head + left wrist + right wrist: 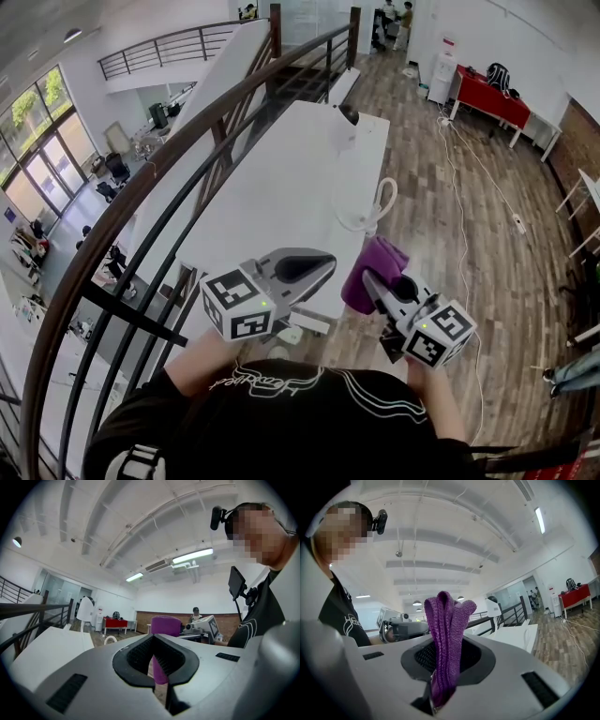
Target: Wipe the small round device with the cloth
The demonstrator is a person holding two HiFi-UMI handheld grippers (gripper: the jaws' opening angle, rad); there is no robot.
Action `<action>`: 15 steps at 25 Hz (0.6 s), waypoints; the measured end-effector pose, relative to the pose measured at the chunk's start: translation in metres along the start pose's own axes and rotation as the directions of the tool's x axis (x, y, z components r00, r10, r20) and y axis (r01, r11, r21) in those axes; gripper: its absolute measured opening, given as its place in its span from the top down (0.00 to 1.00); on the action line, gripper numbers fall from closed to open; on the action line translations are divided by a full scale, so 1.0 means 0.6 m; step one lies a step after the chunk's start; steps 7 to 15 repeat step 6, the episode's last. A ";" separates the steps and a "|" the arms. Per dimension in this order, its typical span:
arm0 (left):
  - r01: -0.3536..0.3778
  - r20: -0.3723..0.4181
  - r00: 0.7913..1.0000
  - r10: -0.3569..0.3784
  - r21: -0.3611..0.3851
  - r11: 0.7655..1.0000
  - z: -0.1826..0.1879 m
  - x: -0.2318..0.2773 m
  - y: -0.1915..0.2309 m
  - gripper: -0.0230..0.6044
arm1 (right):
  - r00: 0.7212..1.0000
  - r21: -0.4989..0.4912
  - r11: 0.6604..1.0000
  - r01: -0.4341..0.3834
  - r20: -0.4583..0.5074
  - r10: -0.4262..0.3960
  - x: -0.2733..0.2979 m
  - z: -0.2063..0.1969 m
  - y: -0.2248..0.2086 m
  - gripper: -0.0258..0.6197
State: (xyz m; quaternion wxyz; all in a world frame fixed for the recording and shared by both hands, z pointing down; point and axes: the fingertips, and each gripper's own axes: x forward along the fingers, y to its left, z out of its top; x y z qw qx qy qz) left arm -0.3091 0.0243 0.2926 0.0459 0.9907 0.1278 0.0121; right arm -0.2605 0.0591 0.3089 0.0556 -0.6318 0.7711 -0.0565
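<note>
My right gripper (pixel 373 284) is shut on a folded purple cloth (pixel 382 256), which sticks up out of its jaws (pixel 448 620) just off the near right corner of the white table (pixel 272 187). My left gripper (pixel 323 265) hovers over the table's near end, pointing toward the cloth. Its jaws are shut with nothing in them (pixel 157 644); the cloth (pixel 165 625) shows beyond them. A white device with a dark rounded top (pixel 346 120) stands at the table's far end, well away from both grippers. A low round white thing with a looped cable (pixel 361 217) lies by the right edge.
A dark curved railing (pixel 187 141) runs along the table's left side, with a drop to a lower floor beyond it. Wooden floor lies to the right, crossed by a cable (pixel 469 169). A red table (pixel 492 96) and a water dispenser (pixel 441 80) stand far back right.
</note>
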 end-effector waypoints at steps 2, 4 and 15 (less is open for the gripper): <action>0.000 -0.002 1.000 0.000 0.000 1.000 -0.007 0.004 -0.006 0.95 | 1.000 0.000 1.000 -0.002 -0.001 0.002 -0.007 -0.006 0.000 0.87; 0.001 -0.004 1.000 -0.001 0.002 1.000 -0.016 0.008 -0.016 0.95 | 1.000 -0.001 1.000 -0.006 0.000 0.006 -0.017 -0.013 0.000 0.87; 0.002 -0.006 1.000 -0.002 0.004 1.000 -0.025 0.012 -0.025 0.95 | 1.000 -0.002 1.000 -0.010 0.000 0.010 -0.027 -0.021 0.000 0.87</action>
